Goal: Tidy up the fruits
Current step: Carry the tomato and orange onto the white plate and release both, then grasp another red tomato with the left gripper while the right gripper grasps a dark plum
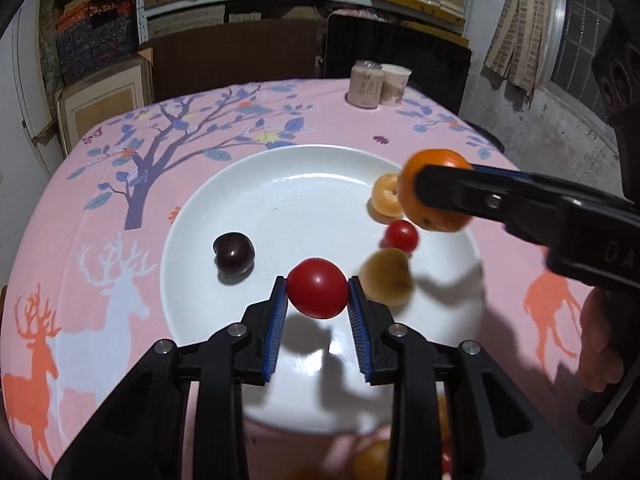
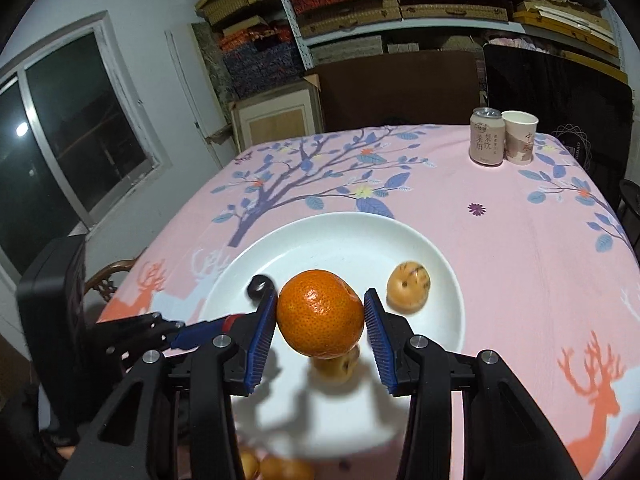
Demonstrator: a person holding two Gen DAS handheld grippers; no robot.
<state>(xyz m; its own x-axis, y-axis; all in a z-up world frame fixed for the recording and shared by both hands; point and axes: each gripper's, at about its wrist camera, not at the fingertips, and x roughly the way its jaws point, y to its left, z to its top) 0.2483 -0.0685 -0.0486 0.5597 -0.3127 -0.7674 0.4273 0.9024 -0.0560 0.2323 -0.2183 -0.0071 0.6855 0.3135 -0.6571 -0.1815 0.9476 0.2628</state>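
- The white plate [image 1: 248, 200] is sitting near the middle of the surface [image 2: 520, 248], which is covered by a pink cloth printed with trees and deer.
- The left gripper [image 1: 318, 292] is gripping a red tomato [image 1: 317, 288] between its blue-padded jaws, holding it above the near part of the plate.
- The right gripper [image 2: 320, 316] is clamping an orange tangerine [image 2: 320, 314] between its jaws, over the near right part of the plate; the fruit is hanging clear of the dish.
- Already lying on the plate: a dark cherry [image 1: 234, 255] toward the left side, a small red tomato [image 1: 401, 236] toward the right side, and a brownish-yellow fruit [image 1: 386, 276] just in front of it.
- A small orange fruit [image 1: 386, 194] is resting at the far right rim of the plate; whether it is inside the rim or just on it is hard to tell, as the view is blurred there.
- Further yellowish fruits [image 2: 276, 468] are appearing at the near edge of the surface, outside the plate, largely hidden behind the gripper bodies.
- A can [image 2: 486, 136] and a paper cup [image 2: 519, 138] are standing together at the far right corner of the surface, well apart from the work.
- Assessment: the job is looking roughly half done. Several fruits are plated, two are being carried in, and at least a few at the near edge are remaining to be collected.
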